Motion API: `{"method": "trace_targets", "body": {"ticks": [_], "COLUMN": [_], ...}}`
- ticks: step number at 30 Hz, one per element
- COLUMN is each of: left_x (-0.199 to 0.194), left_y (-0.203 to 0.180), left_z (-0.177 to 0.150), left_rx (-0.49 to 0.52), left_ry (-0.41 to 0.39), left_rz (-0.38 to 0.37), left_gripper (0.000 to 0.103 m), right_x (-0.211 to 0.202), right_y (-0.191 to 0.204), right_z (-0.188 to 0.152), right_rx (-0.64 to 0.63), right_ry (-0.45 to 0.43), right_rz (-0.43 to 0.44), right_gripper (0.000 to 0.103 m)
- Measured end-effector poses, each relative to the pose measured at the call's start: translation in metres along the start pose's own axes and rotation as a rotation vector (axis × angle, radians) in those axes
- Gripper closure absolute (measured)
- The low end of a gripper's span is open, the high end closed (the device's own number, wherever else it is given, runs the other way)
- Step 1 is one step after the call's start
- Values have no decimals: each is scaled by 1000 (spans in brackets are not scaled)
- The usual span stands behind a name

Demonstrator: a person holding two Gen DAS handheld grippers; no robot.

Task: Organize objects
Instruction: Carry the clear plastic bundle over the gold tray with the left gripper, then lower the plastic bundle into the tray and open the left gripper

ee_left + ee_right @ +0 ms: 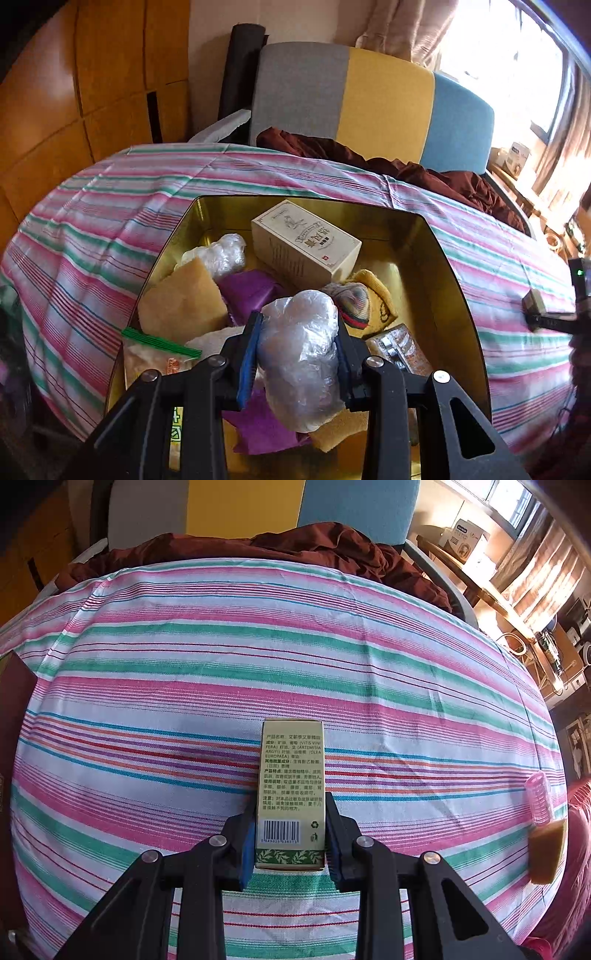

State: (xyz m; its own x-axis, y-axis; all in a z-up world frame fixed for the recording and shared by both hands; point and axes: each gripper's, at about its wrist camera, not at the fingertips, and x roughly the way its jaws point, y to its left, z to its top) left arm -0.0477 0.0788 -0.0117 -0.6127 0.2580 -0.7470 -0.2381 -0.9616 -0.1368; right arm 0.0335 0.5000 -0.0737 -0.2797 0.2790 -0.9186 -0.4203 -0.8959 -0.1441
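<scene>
Bundle [301, 354] of crinkled plastic is clamped in my left gripper [295, 363], hanging over the near half of the gold tin [458, 280]. To place it well, I would lower it into the gap beside the white box [306, 243] before letting go, clear of the sponge [184, 302]. Only the right view shows my right gripper [290, 843] clenched on a green carton [291, 794] above the striped cloth [184, 657]; a pink roller [540, 797] lies far right.
</scene>
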Motion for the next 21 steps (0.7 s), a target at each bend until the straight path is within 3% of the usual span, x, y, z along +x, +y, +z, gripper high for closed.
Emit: {"method": "trace_targets", "body": {"ticks": [2, 4, 8, 15, 21], "left_x": [3, 3, 9, 35, 49], "left_y": [18, 31, 36, 9, 9], "left_z": [7, 13, 22, 26, 20], "left_rx": [-81, -115, -124, -73, -103], "left_ry": [26, 23, 29, 43, 78], "left_rz": [-42, -31, -55, -56, -43], "left_gripper": [67, 67, 67, 65, 56], "right_x": [-1, 0, 0, 1, 1], "right_y": [1, -1, -1, -2, -2], "right_z": [0, 1, 1, 2, 2], "right_rx": [-4, -5, -9, -13, -17], "right_ry": [0, 1, 1, 0, -1], "right_rz": [-3, -2, -5, -9, -13], "right_gripper": [73, 73, 73, 73, 73]}}
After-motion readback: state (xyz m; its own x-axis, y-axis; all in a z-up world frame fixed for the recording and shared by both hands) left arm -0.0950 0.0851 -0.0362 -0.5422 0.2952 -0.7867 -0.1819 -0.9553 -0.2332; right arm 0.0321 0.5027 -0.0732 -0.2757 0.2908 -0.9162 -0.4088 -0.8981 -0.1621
